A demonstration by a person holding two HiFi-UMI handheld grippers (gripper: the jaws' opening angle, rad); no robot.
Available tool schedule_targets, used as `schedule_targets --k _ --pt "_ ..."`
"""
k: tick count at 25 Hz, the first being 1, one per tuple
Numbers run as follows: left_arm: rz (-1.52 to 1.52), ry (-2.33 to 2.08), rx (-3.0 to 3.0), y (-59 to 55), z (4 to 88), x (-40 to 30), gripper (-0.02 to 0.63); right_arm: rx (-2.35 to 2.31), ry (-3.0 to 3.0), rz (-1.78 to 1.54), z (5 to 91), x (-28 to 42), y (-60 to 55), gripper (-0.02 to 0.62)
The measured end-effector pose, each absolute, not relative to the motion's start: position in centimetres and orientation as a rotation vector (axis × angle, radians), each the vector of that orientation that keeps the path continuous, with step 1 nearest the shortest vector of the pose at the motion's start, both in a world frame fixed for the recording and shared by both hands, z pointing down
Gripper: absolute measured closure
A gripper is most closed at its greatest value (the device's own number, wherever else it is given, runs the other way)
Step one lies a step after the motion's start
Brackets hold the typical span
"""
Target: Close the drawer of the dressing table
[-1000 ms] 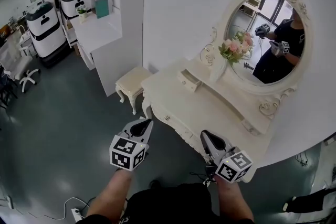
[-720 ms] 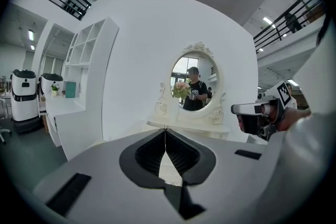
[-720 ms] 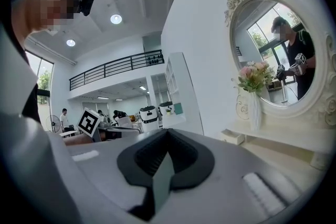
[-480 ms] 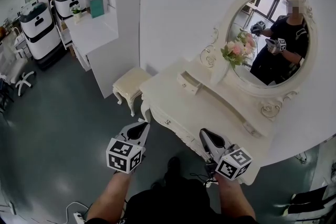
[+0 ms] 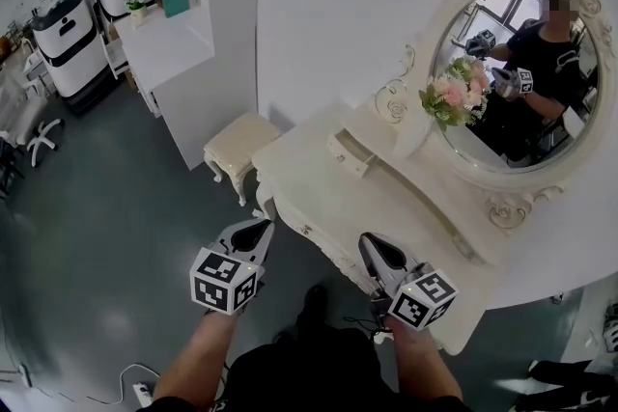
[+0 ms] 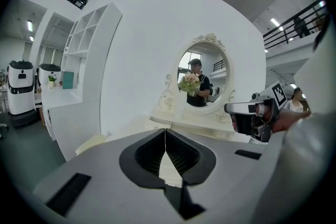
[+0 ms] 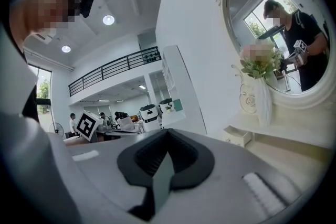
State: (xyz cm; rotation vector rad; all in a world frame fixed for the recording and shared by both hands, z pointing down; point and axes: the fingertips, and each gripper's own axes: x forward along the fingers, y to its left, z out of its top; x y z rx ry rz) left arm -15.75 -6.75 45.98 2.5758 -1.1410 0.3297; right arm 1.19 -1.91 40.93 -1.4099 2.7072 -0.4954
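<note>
The cream dressing table (image 5: 333, 198) stands against the white wall under an oval mirror (image 5: 512, 72). A small drawer (image 5: 350, 152) at the left end of its raised shelf is pulled out; the same drawer (image 6: 157, 124) (image 7: 236, 136) shows in both gripper views. A vase of pink flowers (image 5: 449, 101) stands beside it. My left gripper (image 5: 261, 225) (image 6: 165, 131) is shut and empty, held off the table's front left corner. My right gripper (image 5: 370, 241) (image 7: 167, 132) is shut and empty at the table's front edge. Both are well short of the drawer.
A cushioned stool (image 5: 241, 148) stands left of the table. Further left are a white desk with shelves (image 5: 179, 53), two white-and-black machines (image 5: 66, 39) and an office chair (image 5: 29, 125). A power strip with its cable (image 5: 140, 391) lies on the grey floor by my feet.
Both grippers have moved forward, toward the dressing table, staying shut. The table and mirror look nearer and larger than before.
</note>
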Motion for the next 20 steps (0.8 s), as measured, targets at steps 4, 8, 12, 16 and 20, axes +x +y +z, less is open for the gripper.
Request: schedule_targets --k 4,8,12,16,20 --pt "0.340 -1.102 2.582 -9.9 46.5 -13.0 0.597 -1.410 2.698 -0.536 41.8 3.2 -5.4 0.585" --pt "0.354 -1.094 2.595 -13.7 45.8 -10.3 0.597 -1.381 2.703 -0.562 42.2 5.1 -9.3 0.584" --pt "0.376 -1.096 2.588 -16.8 45.2 -8.0 0.597 -1.409 2.745 -0.498 42.3 7.3 -12.6 0.585" --pt "0.412 -1.109 2.567 -18.9 45.8 -6.3 0.597 -1.407 2.822 -0.453 43.3 8.0 -14.9 0.584" --pt "0.447 -1.082 2.570 -20.5 46.6 -5.0 0.597 -1.378 2.779 -0.529 43.8 7.8 -16.9 0.584"
